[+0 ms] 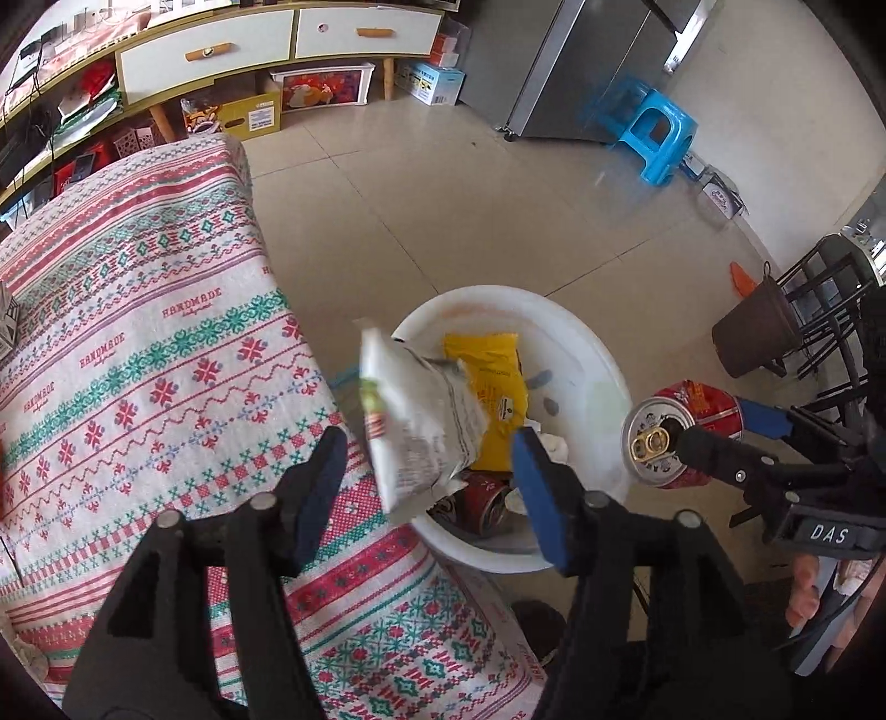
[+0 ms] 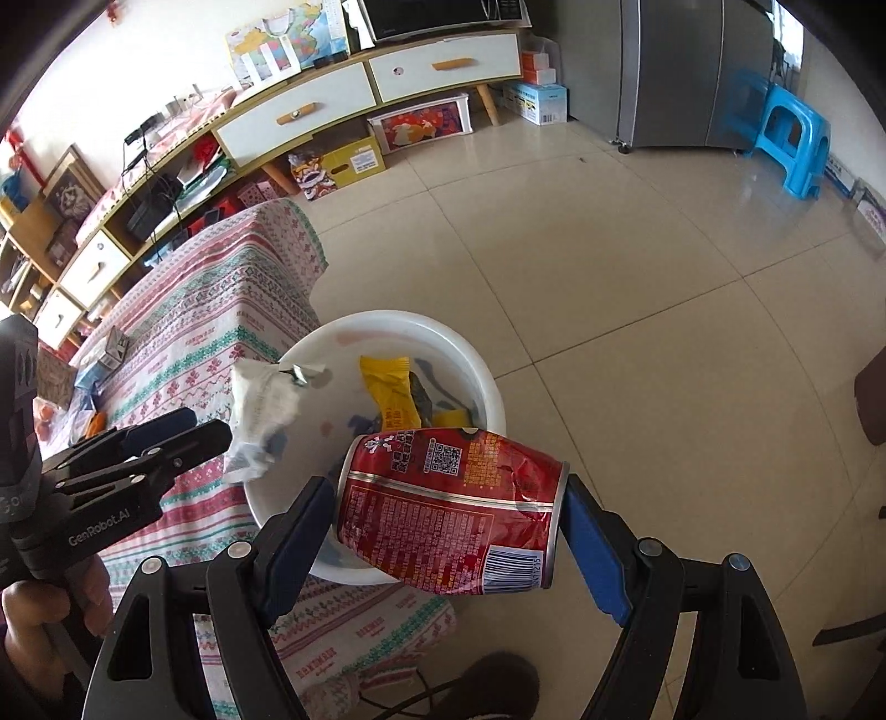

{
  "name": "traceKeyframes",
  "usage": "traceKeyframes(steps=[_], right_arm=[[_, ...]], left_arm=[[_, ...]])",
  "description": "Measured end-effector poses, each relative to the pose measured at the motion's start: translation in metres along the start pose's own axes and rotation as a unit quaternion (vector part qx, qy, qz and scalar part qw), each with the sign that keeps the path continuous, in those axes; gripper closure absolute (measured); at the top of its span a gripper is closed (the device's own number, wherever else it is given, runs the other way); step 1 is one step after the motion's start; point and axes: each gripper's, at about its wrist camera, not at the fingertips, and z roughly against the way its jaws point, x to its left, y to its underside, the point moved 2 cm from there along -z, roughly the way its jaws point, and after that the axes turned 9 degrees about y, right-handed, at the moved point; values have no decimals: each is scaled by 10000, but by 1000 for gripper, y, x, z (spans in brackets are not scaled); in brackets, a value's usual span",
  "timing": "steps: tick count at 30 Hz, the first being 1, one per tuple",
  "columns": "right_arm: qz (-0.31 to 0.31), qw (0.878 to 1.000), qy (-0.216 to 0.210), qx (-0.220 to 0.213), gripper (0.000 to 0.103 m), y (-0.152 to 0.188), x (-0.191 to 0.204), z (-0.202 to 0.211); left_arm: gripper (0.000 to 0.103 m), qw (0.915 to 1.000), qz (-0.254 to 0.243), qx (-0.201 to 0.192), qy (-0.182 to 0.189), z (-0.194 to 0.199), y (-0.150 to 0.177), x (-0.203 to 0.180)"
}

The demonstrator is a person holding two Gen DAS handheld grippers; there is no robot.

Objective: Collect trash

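A white basin [image 1: 581, 343] stands on the floor beside the table and holds a yellow wrapper [image 1: 493, 399], a red can [image 1: 482, 501] and other scraps. My left gripper [image 1: 426, 487] is open above the basin's near rim. A white crumpled snack bag [image 1: 415, 415] hangs loose in the air just in front of its fingers, apart from them. My right gripper [image 2: 448, 531] is shut on a dented red drink can [image 2: 454, 509], held sideways over the basin's [image 2: 487, 382] near rim. The same can [image 1: 686, 432] shows at the right of the left wrist view.
A table with a patterned red and green cloth [image 1: 138, 360] lies left of the basin. A brown bucket [image 1: 756, 332] and a black chair [image 1: 830, 310] stand at right. A blue stool [image 1: 659, 138], a grey fridge [image 1: 581, 66] and a low cabinet [image 1: 249, 50] stand farther off.
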Motion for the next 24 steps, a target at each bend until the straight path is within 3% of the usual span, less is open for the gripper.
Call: traceKeyframes(steps=[8, 14, 17, 24], right_arm=[[5, 10000, 53, 43, 20, -2, 6, -4], [121, 9998, 118, 116, 20, -4, 20, -12], [206, 9995, 176, 144, 20, -5, 28, -17], [327, 9988, 179, 316, 19, -7, 46, -30]], left_arm=[[30, 9999, 106, -10, -78, 14, 7, 12], [21, 9987, 63, 20, -514, 34, 22, 30], [10, 9969, 75, 115, -778, 44, 31, 43], [4, 9939, 139, 40, -1090, 77, 54, 70]])
